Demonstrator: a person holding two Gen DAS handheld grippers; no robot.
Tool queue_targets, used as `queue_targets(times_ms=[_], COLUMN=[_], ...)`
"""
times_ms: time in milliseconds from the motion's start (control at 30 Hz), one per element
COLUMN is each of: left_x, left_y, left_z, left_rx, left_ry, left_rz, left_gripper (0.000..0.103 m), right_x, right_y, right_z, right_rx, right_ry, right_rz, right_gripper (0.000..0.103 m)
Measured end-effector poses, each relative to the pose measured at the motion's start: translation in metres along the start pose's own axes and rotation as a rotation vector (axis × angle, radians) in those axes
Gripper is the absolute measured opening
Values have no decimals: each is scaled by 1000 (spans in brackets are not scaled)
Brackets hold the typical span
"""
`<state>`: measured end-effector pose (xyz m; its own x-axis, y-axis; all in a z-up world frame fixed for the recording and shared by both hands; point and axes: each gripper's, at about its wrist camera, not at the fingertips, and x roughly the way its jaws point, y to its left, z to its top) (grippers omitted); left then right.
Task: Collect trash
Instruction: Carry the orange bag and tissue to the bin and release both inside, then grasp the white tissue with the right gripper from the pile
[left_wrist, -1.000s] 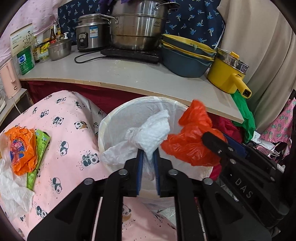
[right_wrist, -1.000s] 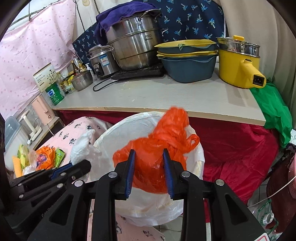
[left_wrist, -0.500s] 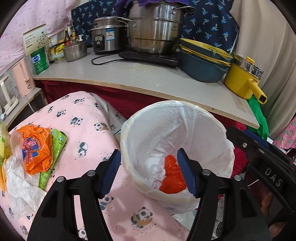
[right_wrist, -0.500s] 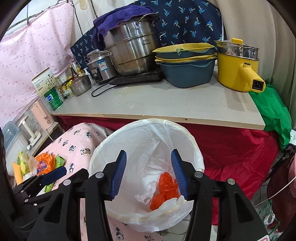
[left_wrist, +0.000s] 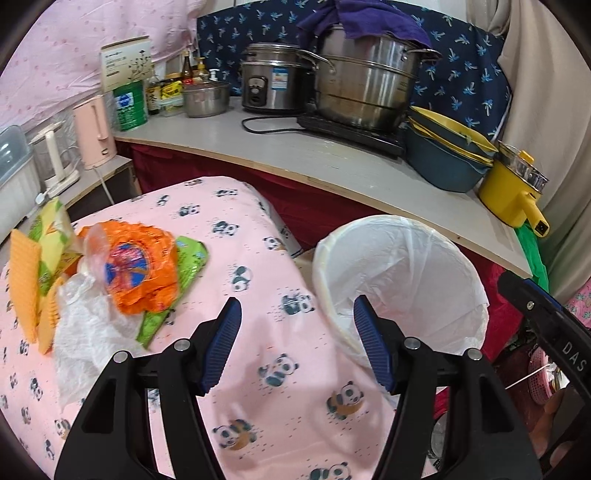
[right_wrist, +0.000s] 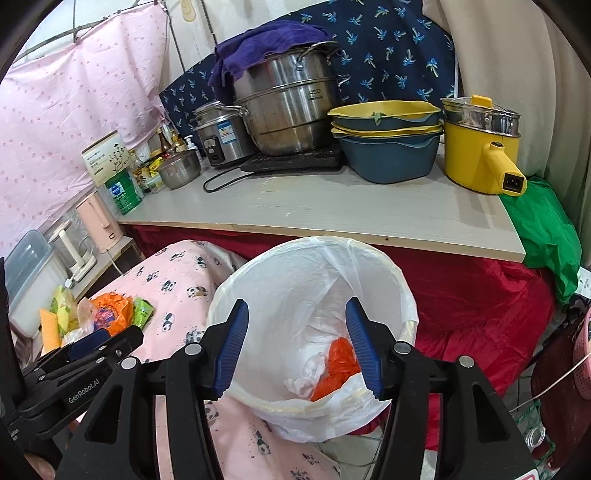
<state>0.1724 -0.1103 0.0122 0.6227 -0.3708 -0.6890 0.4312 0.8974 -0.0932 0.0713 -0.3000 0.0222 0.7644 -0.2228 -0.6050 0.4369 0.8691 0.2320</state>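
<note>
a pale wooden bench (right_wrist: 332, 210) with a dark red cloth skirt (right_wrist: 472, 291) runs along the back. behind it hang a pink dotted curtain (right_wrist: 74, 110), a navy leaf-print fabric (right_wrist: 388, 55) and a beige drape (right_wrist: 509, 66). pale floor tiles (right_wrist: 351, 452) show below.

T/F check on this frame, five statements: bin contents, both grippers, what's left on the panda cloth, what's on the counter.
1. The orange bag lies inside the lined bin. True.
2. The right gripper grips the orange bag. False: its jaws stand open and empty above the bin.
3. The left gripper is open, nothing between its pads. True.
4. The panda cloth is cleared of trash. False: an orange wrapper, green packets and white tissue lie on it.
5. The yellow pot sits in the bin. False: it stands on the counter.
</note>
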Motion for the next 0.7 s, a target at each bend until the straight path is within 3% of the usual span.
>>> queue_targets(times_ms=[267,600,700], left_x=[-33,-56,-61], left_y=[35,108,135], left_z=[-11,-46,-62], left_rx=[-52,-174,-205], left_ry=[-28,15,49], left_rz=[68,208,236], left_gripper=[60,60,66], right_x=[-12,-16,-14], right_y=[39,109,134], right_z=[-8,-35,-46], right_rx=[-63,-171,-209], right_ry=[7,61,84], right_rz=[60,154,181], right_gripper=[55,55,55])
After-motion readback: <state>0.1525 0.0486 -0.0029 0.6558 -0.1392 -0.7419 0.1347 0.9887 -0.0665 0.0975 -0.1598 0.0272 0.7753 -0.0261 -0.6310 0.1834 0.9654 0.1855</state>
